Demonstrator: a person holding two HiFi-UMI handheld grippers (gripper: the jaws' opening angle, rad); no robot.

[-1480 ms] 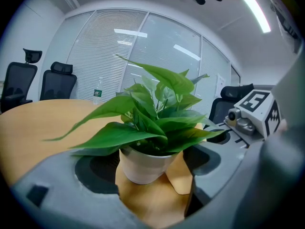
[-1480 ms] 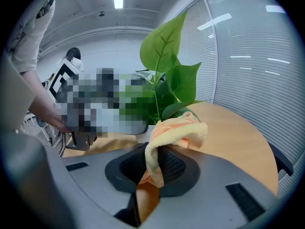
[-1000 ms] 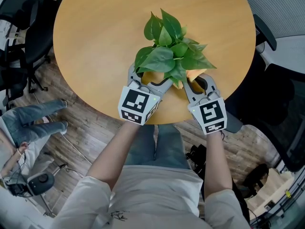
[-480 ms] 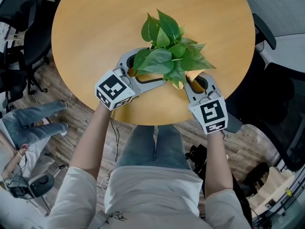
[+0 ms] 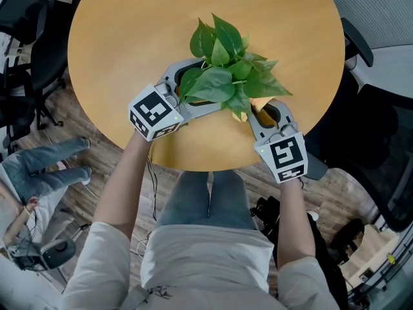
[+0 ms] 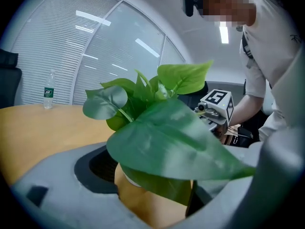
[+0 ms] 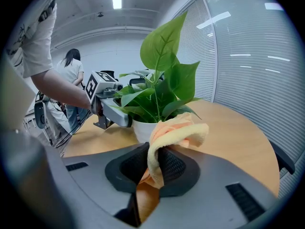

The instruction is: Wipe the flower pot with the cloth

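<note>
Entry: white round flower pot (image 7: 141,130) w/ green leafy plant (image 5: 227,70), wipe set up, none done that we can see.
Head view: pot near front edge of round wooden table (image 5: 129,31), hidden under leaves; left gripper (image 5: 193,88) straddles it. Left gripper view: jaws have just been opening, now at their widest, pot btwn them, pad contact unclear. Right gripper view: right gripper (image 7: 151,170) clamped on orange-yellow cloth (image 7: 177,133), held close by pot. We judge the whole wipe is left.

flower pot (image 7: 142,130): 1 | cloth (image 7: 178,130): 1 | hand-held grippers (image 5: 205,84) (image 5: 268,112): 2 | table (image 5: 129,31): 1 | water bottle (image 6: 49,90): 1
</note>
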